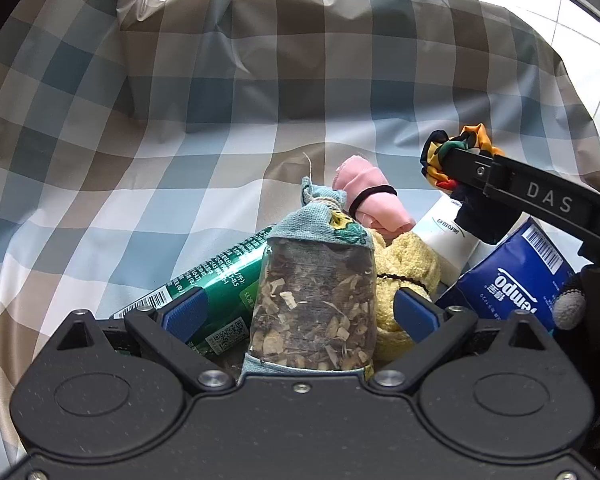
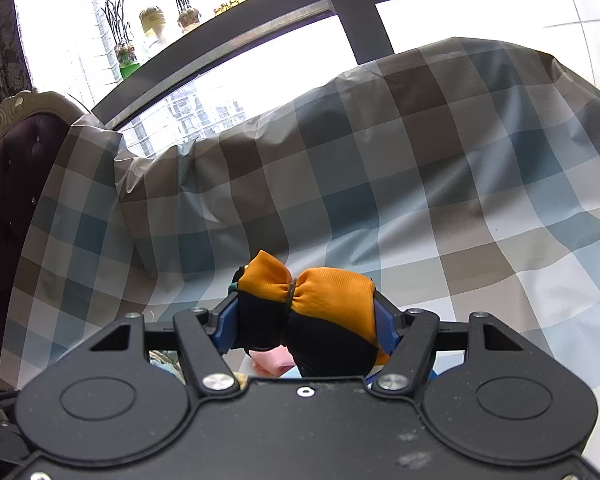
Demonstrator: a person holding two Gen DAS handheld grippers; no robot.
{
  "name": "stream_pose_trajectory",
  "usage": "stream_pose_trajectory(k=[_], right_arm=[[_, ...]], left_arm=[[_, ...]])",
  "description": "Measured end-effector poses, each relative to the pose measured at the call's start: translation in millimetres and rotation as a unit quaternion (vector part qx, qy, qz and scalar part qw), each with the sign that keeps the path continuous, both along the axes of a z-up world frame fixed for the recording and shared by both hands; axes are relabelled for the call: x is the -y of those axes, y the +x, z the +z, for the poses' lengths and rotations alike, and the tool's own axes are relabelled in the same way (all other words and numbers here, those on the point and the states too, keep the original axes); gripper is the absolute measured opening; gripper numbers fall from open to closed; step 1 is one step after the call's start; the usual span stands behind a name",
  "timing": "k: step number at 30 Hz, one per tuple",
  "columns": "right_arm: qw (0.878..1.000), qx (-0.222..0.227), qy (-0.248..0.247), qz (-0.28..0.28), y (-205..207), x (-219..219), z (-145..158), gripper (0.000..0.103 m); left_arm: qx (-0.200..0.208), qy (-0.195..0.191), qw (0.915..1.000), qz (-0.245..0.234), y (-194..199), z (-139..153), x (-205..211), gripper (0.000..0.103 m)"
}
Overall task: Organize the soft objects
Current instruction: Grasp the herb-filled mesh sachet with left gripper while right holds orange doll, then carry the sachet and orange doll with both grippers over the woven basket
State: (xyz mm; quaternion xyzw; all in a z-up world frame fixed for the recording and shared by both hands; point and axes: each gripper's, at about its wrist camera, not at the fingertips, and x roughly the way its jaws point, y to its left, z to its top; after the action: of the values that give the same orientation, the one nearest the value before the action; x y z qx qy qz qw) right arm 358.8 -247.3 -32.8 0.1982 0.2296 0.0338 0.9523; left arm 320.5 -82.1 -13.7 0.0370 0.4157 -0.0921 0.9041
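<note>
A sachet with a clear window of dried herbs and a blue-green cloth top stands between the fingers of my left gripper. Both blue pads stand clear of its sides, so the gripper is open. Behind it lie a pink cloth roll with a black band and a yellow terry cloth. My right gripper is shut on an orange and black cloth bundle. In the left wrist view the right gripper holds the cloth bundle above the pile at right.
A green can, a white tube and a blue tissue pack lie in the pile. A checked cloth covers the surface and rises behind it. A purple chair stands at left, under a window sill with bottles.
</note>
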Motion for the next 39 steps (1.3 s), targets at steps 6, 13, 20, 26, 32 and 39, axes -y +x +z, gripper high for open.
stream_pose_trajectory(k=[6,13,20,26,32,39], right_arm=[[1.000,0.002,-0.001,0.000,-1,0,0,0.065],[1.000,0.003,-0.009,-0.002,-2,-2,0,0.065],[1.000,0.001,-0.008,-0.005,-1,-2,-1,0.065],[1.000,0.000,-0.006,-0.008,0,-1,-1,0.065],[1.000,0.000,-0.008,-0.011,0,-2,-1,0.065],[1.000,-0.002,-0.013,-0.018,1,-3,-1,0.065]], left_arm=[[0.010,0.002,0.9999,-0.007,4,-1,6,0.096],[0.004,-0.026,0.9989,-0.039,1,-3,9,0.057],[0.002,-0.039,0.9984,-0.040,-10,4,3,0.047],[0.013,-0.047,0.9978,-0.044,-32,12,-3,0.046],[0.047,-0.075,0.9956,-0.032,-42,42,-16,0.045],[0.058,-0.111,0.9920,-0.016,-57,67,-39,0.045]])
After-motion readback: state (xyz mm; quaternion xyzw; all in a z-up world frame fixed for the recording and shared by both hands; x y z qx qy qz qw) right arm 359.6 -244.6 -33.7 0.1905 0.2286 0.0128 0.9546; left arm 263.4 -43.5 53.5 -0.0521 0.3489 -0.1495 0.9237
